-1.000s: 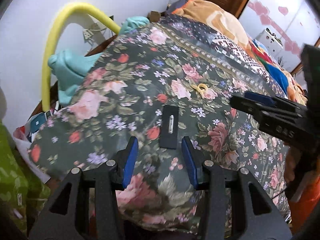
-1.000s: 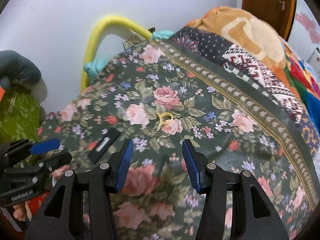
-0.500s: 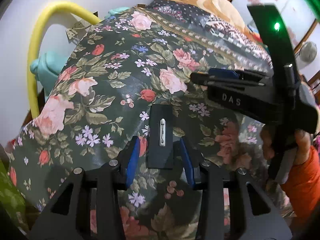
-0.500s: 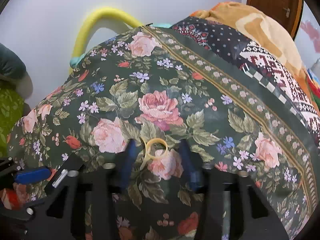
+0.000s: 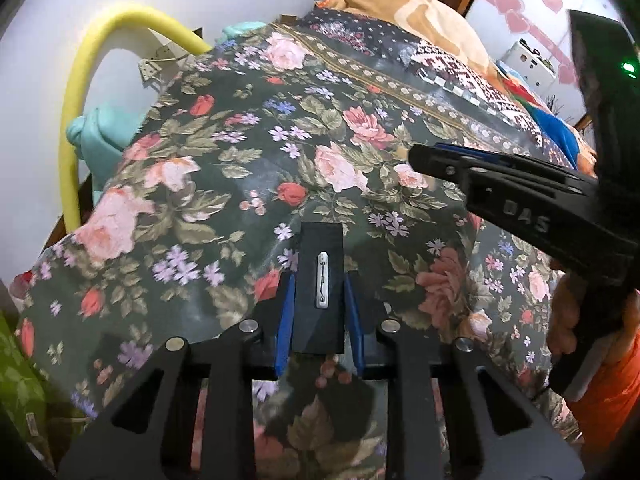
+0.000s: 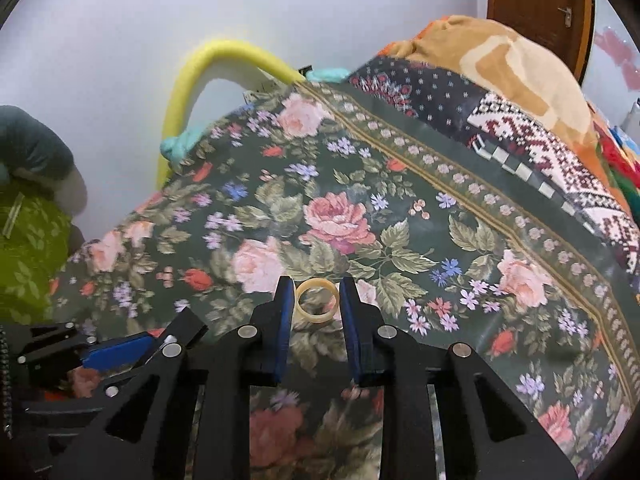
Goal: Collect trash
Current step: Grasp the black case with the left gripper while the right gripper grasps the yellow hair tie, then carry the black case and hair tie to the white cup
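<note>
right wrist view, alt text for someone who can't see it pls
The right tongs are closed around a small yellow ring lying on a dark floral bedspread. The left tongs sit at lower left, holding a flat black piece.

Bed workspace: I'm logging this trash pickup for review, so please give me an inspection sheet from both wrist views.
Surface: floral bedspread, dark green, rumpled, over a bed.
Job's things: black card with a small white clip, lying flat; yellow ring, lying on the spread.
Clutter: patterned blankets piled further back.
Grippers: left gripper, jaws have just been closing, pads against the card's edges; right gripper, jaws have just closed in, pads at the ring's sides.
Cables: nothing seen.
Surroundings: white wall, yellow foam tube, teal cloth, green floral fabric, wooden door.
</note>
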A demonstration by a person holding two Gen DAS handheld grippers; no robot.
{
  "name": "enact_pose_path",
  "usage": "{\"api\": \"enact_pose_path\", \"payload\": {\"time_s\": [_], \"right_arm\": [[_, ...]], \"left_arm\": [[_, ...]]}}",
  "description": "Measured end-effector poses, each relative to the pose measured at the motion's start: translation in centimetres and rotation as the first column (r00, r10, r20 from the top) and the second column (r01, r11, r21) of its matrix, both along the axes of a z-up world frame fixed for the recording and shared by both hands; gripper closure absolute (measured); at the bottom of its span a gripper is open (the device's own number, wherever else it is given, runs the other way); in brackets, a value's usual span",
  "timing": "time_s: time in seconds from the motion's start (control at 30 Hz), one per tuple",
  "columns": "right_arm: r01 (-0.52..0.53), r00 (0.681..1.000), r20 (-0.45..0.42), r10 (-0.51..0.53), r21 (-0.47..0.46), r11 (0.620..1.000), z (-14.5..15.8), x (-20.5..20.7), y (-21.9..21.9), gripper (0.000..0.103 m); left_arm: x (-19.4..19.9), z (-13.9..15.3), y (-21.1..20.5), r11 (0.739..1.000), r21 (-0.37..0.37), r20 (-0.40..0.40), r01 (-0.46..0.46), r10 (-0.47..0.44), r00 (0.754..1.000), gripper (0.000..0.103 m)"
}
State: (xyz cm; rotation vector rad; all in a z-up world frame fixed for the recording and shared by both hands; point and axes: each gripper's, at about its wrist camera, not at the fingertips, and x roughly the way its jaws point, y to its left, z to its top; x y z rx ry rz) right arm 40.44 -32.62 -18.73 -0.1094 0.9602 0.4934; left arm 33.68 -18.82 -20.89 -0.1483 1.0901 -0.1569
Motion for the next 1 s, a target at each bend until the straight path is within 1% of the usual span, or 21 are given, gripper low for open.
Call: {"api": "enact_pose_path", "payload": {"time_s": [0.13,0.3,0.47,0.6,0.8,0.9,1.0], "right_arm": [[-0.018,0.999,0.038,0.018,0.007,1.000,2.4,-1.7,0.5,0.082],[-0.046,0.996,0.073,0.043,0.041,0.998,5.6,-4.2,1.5,0.082],[-0.097,0.988,0.125,0.089,0.063,0.993,8.6,-8.1,3.7,0.082],[-0.142,0.983,0.133,0.130,0.087,0.986,10.0,-10.8,5.8,0.082],[-0.221,0.970,0.130,0.206,0.112,0.969,11.3,-15.1,9.5,0.082],[-0.266,0.959,0.130,0.252,0.109,0.958,11.3,-17.1,11.6,0.082],[-0.310,0.947,0.123,0.298,0.095,0.946,11.0,-18.7,13.8,0.082]], "left_arm": [[-1.6,2.1,1.3,0.999,-0.003,0.022,-0.039,0.039,0.999,0.079],[-4.1,4.8,3.3,0.996,0.005,0.058,-0.094,0.094,0.994,0.079],[-7.6,7.5,5.6,0.987,0.028,0.105,-0.157,0.153,0.983,0.079],[-10.5,8.9,7.6,0.977,0.028,0.129,-0.210,0.205,0.970,0.079],[-15.2,10.1,11.6,0.952,0.026,0.146,-0.305,0.298,0.943,0.079],[-17.6,10.1,13.7,0.934,0.022,0.147,-0.356,0.349,0.925,0.079],[-19.9,9.6,16.1,0.911,0.009,0.132,-0.412,0.407,0.904,0.079]]}}
